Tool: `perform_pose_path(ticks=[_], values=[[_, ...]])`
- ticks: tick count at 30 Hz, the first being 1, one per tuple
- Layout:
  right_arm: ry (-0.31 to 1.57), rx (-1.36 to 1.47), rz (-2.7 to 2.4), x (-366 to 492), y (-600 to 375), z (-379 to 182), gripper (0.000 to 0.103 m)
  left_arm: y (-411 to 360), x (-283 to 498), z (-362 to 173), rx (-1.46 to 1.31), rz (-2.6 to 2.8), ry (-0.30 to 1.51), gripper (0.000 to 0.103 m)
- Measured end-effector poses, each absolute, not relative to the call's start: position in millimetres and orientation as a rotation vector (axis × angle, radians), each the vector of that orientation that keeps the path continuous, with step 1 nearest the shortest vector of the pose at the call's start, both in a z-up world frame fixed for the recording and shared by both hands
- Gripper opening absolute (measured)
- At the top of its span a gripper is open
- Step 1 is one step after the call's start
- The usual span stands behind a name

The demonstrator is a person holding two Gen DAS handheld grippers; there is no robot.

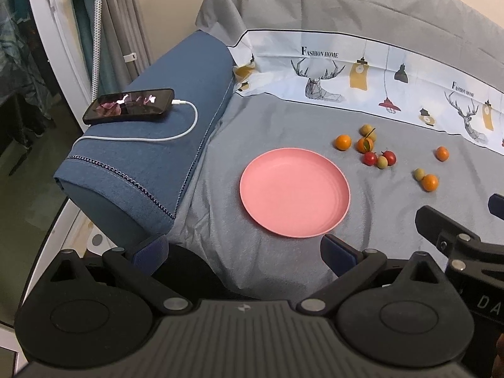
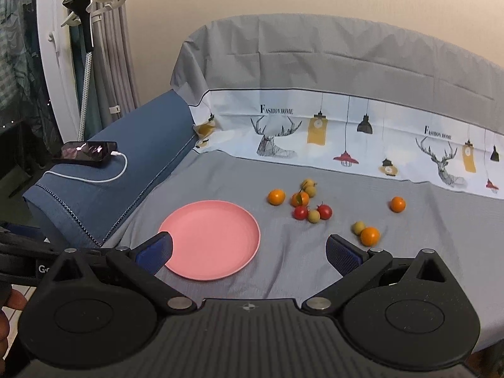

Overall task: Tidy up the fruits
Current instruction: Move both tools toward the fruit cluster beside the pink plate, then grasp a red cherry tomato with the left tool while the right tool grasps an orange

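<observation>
The pink plate [image 2: 211, 239] sits flat on the grey cloth [image 2: 283, 271] covering the sofa seat, round, smooth and matte with a shallow raised rim, and nothing is in it. All the fruit lies loose on the cloth past the plate's far right side: a tight cluster with two small oranges [image 2: 276, 197], one of them with a green leaf, two shiny red fruits [image 2: 324, 211] and a few dull yellow-green ones [image 2: 313, 215], then an orange [image 2: 397, 204] alone farther right, and nearer the cameras a pair touching, a yellow-green fruit [image 2: 358, 227] against an orange [image 2: 370, 236]. The cloth is wrinkly and has a white band printed with deer and lamps running up the backrest. The left hand-held gripper [image 1: 242, 249] hangs wide apart with nothing between its blue ribbed pads, just short of the plate's near edge. The right hand-held gripper [image 2: 249, 250] is also spread wide and empty, its left pad overlapping the plate rim in view. On the blue fabric armrest [image 1: 163, 145] lies a black phone [image 1: 129, 105] plugged into a white cable [image 1: 176, 126].
</observation>
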State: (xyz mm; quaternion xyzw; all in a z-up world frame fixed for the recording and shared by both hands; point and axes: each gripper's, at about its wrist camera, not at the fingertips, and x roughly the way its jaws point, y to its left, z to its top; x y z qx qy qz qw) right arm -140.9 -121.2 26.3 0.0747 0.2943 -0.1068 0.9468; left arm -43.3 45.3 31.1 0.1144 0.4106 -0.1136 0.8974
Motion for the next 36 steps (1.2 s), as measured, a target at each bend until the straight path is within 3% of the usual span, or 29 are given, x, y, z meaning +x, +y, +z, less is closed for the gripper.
perform_pose_path(ticks=[23, 36], values=[[0.662, 0.21, -0.213, -123.2, -137.5, 4.1, 0.102, 29.3, -26.5, 10.0, 0.303, -0.227, 0.918, 0.103], [0.678, 0.286, -0.411, -107.4, -201.9, -42.8, 0.102, -19.0, 10.7, -10.5, 0.325, -0.309, 0.993, 0.103]])
